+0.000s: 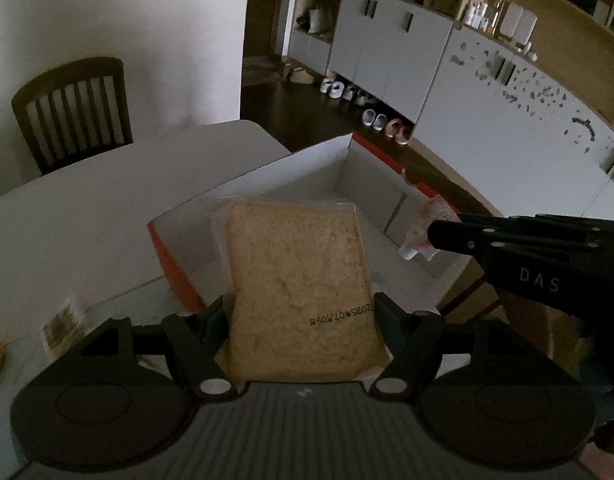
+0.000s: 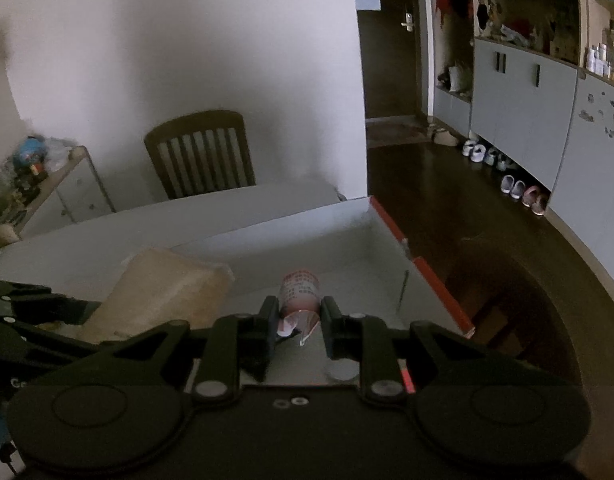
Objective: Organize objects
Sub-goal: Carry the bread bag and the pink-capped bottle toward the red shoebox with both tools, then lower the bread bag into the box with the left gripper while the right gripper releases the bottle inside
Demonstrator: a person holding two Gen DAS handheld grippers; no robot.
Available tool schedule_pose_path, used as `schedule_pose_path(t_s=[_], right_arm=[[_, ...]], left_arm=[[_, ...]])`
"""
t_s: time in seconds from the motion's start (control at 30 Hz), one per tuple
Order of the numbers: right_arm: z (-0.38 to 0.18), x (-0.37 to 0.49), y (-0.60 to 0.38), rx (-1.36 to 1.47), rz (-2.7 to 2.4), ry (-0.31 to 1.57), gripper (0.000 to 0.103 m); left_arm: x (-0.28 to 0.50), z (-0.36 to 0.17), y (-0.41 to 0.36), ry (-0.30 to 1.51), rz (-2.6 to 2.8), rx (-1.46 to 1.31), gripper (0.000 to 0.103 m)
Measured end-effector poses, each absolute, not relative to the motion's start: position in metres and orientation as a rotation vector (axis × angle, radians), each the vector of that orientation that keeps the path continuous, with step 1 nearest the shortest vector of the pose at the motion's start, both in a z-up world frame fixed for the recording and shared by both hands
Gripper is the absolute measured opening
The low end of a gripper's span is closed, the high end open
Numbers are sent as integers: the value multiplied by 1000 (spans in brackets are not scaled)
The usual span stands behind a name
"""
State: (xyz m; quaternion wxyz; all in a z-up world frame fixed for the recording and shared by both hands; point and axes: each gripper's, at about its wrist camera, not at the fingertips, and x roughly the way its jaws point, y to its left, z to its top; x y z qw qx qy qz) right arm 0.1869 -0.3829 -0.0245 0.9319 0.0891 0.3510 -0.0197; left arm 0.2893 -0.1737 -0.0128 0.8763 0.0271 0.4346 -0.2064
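Observation:
A wrapped slice of bread [image 1: 299,280] with a printed date fills the left wrist view, and my left gripper [image 1: 301,312] is shut on its lower end. It hangs over a white box with orange sides [image 1: 175,260]. My right gripper [image 2: 299,316] is shut on a small pink-and-white packet [image 2: 300,294] above the same box [image 2: 439,288]. From the left wrist view, the right gripper [image 1: 439,236] reaches in from the right with the packet [image 1: 421,236] at its tip. The bread [image 2: 163,292] and the left gripper's arm show at the left of the right wrist view.
The box stands at the corner of a white table [image 1: 67,220], close to the edge over a dark wood floor [image 2: 467,208]. A dark wooden chair [image 2: 199,152] stands behind the table by the wall. Grey cabinets [image 1: 391,48] and shoes [image 1: 387,124] line the far side.

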Motion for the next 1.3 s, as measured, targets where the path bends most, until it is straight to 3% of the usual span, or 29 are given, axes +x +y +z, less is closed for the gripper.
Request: schedule_pose_path(t_s=[0.77, 1.3], right_arm=[[-109, 265, -398, 79, -39, 937, 22], [-126, 280, -400, 77, -38, 1023, 22]], left_arm=[[353, -86, -230, 1035, -342, 222, 73], [357, -109, -236, 1129, -367, 219, 74]])
